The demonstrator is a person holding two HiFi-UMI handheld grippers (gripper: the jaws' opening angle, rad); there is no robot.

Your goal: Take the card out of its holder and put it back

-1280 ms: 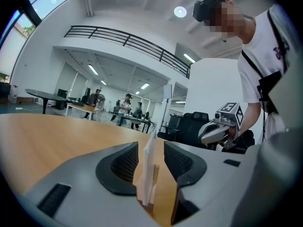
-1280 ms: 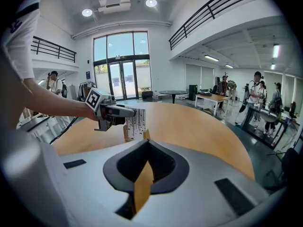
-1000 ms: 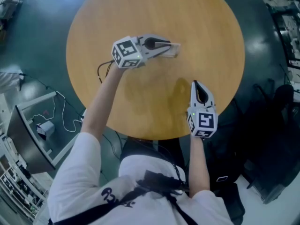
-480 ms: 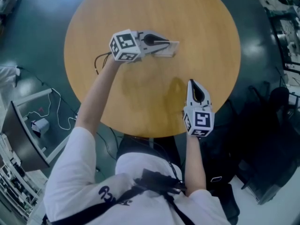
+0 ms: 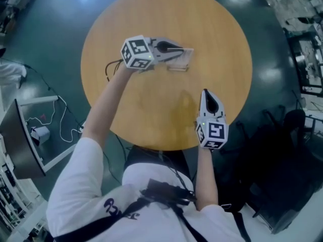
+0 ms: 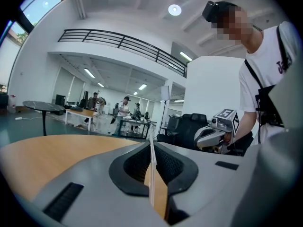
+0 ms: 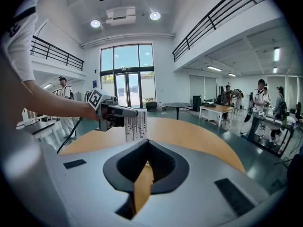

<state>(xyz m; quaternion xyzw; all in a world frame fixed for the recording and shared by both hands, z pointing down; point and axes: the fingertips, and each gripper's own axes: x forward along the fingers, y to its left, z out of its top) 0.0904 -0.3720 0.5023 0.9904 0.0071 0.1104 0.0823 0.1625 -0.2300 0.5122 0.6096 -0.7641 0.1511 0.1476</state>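
A round table (image 5: 151, 115) of smooth pale wood stands on a dark, glossy floor (image 5: 45, 49). Over its far side the left gripper (image 5: 184, 51), grey with ribbed black pads, pinches a thin, flat, dark-streaked card (image 7: 136, 125), held upright. The right gripper (image 5: 204, 92) is near the table's front edge with its jaws together and empty; people (image 7: 261, 98) stand well behind.

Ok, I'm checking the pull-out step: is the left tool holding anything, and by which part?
Yes: the left tool pinches the striped card near its top edge, with the thin card edge-on between the pads.
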